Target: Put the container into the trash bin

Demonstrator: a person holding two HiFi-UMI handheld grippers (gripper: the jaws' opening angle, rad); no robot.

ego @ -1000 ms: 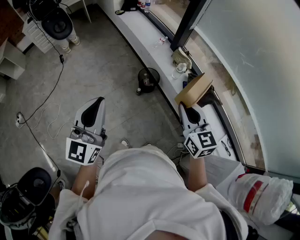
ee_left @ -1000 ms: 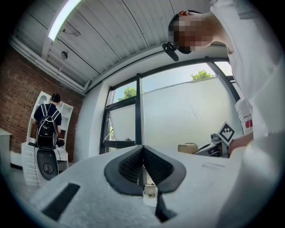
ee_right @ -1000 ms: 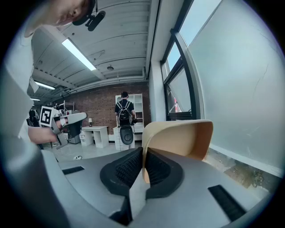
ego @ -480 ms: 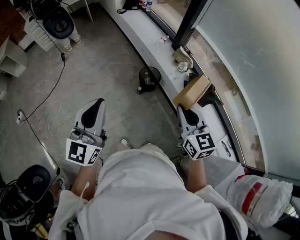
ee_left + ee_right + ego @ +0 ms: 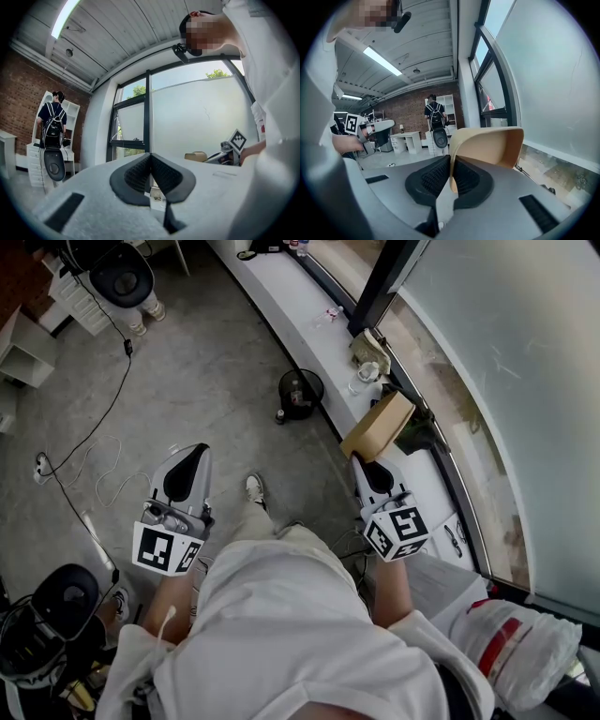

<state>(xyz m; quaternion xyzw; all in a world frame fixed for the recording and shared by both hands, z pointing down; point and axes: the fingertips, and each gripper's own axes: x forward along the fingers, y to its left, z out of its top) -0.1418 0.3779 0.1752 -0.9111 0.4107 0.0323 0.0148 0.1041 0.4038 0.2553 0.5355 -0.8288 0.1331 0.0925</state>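
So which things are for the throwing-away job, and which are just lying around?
For the job:
container, held in the right gripper
trash bin on the floor

Just lying about:
floor cables
white bag

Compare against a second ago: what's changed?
The person's shoe has stepped forward, toward the trash bin. Nothing taken hold of or let go. The right gripper jaws still pinch the container by its wall. The left gripper stays shut and empty.
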